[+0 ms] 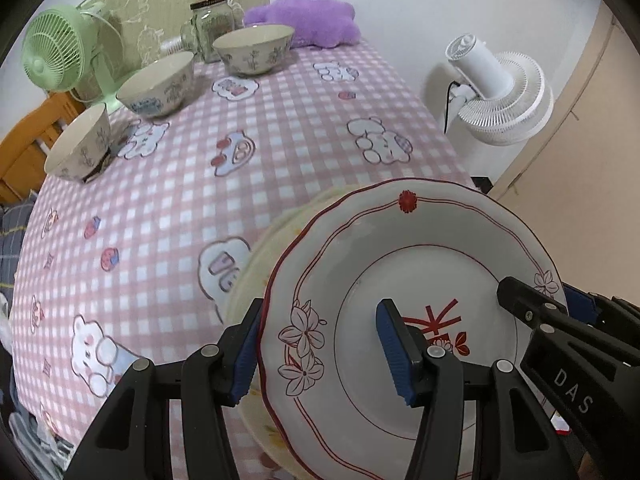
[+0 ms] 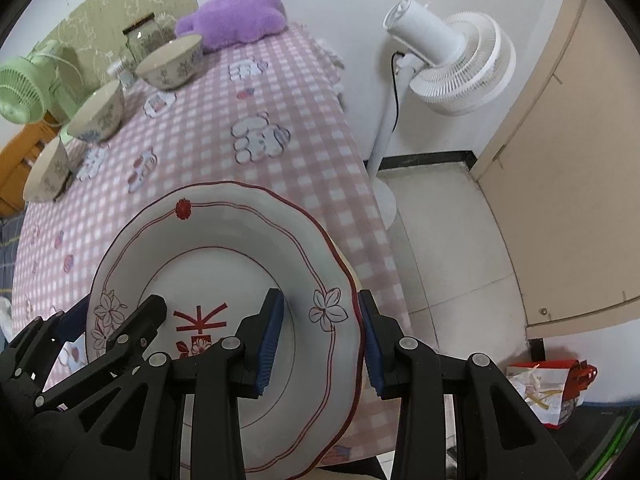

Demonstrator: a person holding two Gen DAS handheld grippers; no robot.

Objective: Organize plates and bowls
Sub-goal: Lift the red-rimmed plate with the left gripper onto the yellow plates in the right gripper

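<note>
Plates come first, it seems: both grippers clamp the white scalloped plate with red trim (image 1: 400,280), left gripper (image 1: 320,348) and right gripper (image 2: 320,344) each with jaws pinching opposite rims, above a pale yellow plate (image 1: 256,264) on the pink checked tabletop (image 1: 240,184). Three patterned ceramic bowls (image 1: 156,88) sit unstacked, well apart.

Pink-and-white checked tablecloth with cartoon bear prints (image 1: 280,152) covers the table. At its far end: fluffy purple plush cushion (image 1: 308,20), clear glass jar with dark lid (image 1: 210,24), light green desk fan (image 1: 56,52). Olive patterned cardboard sheet (image 1: 172,0) leans on the wall. White standing fan (image 2: 448,64) on the tiled floor, red-and-white paper bag (image 2: 548,388) near a beige door (image 2: 576,160).
</note>
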